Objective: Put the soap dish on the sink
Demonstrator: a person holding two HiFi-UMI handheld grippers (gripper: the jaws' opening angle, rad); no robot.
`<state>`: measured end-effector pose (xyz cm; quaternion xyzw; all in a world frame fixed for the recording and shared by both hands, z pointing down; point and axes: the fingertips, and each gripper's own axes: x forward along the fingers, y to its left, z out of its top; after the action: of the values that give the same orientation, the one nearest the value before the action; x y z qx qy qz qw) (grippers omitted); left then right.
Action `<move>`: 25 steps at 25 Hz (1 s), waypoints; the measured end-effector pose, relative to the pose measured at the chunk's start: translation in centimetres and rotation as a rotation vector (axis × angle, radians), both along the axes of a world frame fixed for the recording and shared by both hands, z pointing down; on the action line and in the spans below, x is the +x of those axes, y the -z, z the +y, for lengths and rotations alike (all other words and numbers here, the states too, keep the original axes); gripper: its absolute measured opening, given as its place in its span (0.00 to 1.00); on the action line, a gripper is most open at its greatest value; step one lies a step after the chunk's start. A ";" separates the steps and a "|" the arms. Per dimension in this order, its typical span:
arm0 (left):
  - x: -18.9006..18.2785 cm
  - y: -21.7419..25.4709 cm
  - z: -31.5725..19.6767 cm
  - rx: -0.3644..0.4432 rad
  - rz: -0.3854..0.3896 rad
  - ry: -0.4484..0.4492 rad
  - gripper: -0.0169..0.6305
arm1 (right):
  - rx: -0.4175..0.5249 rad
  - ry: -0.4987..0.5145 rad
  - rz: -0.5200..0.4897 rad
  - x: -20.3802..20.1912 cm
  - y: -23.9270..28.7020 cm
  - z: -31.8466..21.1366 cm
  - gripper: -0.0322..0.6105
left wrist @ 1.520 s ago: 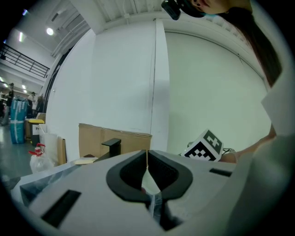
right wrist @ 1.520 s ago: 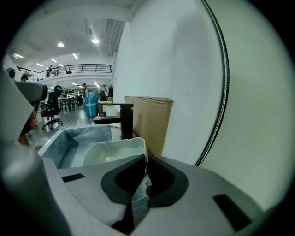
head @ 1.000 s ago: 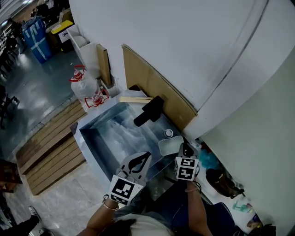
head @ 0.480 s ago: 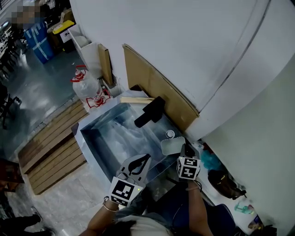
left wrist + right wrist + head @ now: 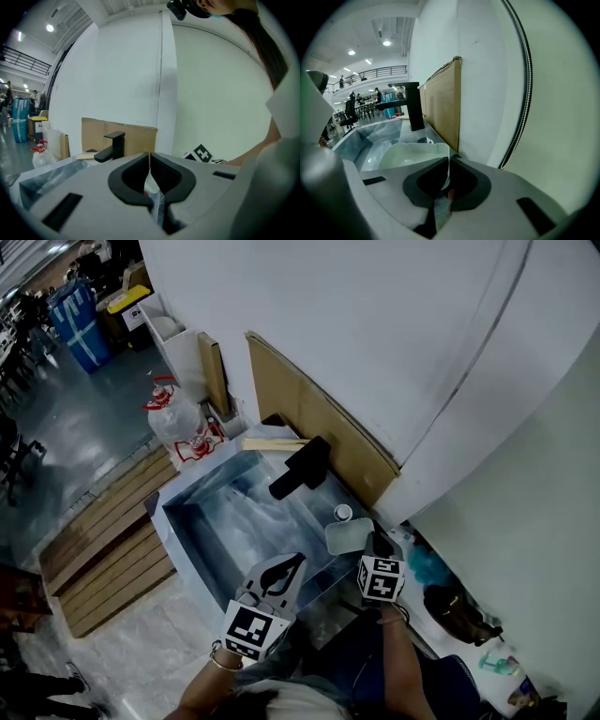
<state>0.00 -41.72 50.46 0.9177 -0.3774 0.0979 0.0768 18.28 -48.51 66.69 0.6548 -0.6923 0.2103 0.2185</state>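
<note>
A: Two grippers to log. Left one first?
B: Left gripper (image 5: 298, 561) has its jaws pressed together with nothing between them. It hangs over the near edge of the sink (image 5: 187, 521).
A: Anything further left?
B: Wooden pallet (image 5: 98, 545) on the floor, and water jugs (image 5: 173, 418) by the sink's far corner.
A: Middle of the frame?
B: Black faucet (image 5: 302, 468) on the back ledge, spout out over the basin. Cardboard sheet (image 5: 314, 423) stands against the wall behind it.
A: Soap dish?
B: White soap dish (image 5: 345, 536) is at the sink's back right ledge, right of the faucet and just beside a small round cap (image 5: 344, 512). It's open side up. Can't tell whether it rests on the ledge or sits just above it.
A: Right side?
B: Right gripper (image 5: 373, 540) is clamped on the dish — the right gripper view shows the near rim wall pinched between the jaws. The dish stretches away from them toward the faucet.
</note>
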 end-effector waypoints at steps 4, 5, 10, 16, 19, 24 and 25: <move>0.2 0.6 0.4 0.000 0.007 0.018 0.05 | 0.002 0.016 -0.011 -0.1 0.0 0.2 0.11; 0.2 0.7 0.5 0.002 0.007 0.021 0.05 | 0.003 0.018 -0.013 -0.1 0.0 0.2 0.11; 0.2 0.6 1.8 0.005 0.004 0.039 0.05 | 0.028 0.038 -0.006 -0.2 1.1 0.8 0.11; 0.0 1.9 3.5 0.026 0.002 0.071 0.05 | 0.068 0.061 -0.004 -0.3 3.1 2.4 0.11; 0.0 2.7 4.5 0.044 0.006 0.083 0.05 | 0.086 0.074 -0.002 -0.4 4.0 3.3 0.11; -0.2 3.7 6.6 0.060 0.011 0.115 0.05 | 0.117 0.080 -0.024 -0.5 5.8 5.6 0.11; -0.2 3.8 6.9 0.066 0.011 0.120 0.05 | 0.124 0.080 -0.031 -0.5 6.1 6.0 0.11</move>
<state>-0.22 -34.77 46.62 0.8959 -0.4344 0.0756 0.0543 17.82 -42.53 60.56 0.6354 -0.7331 0.1683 0.1748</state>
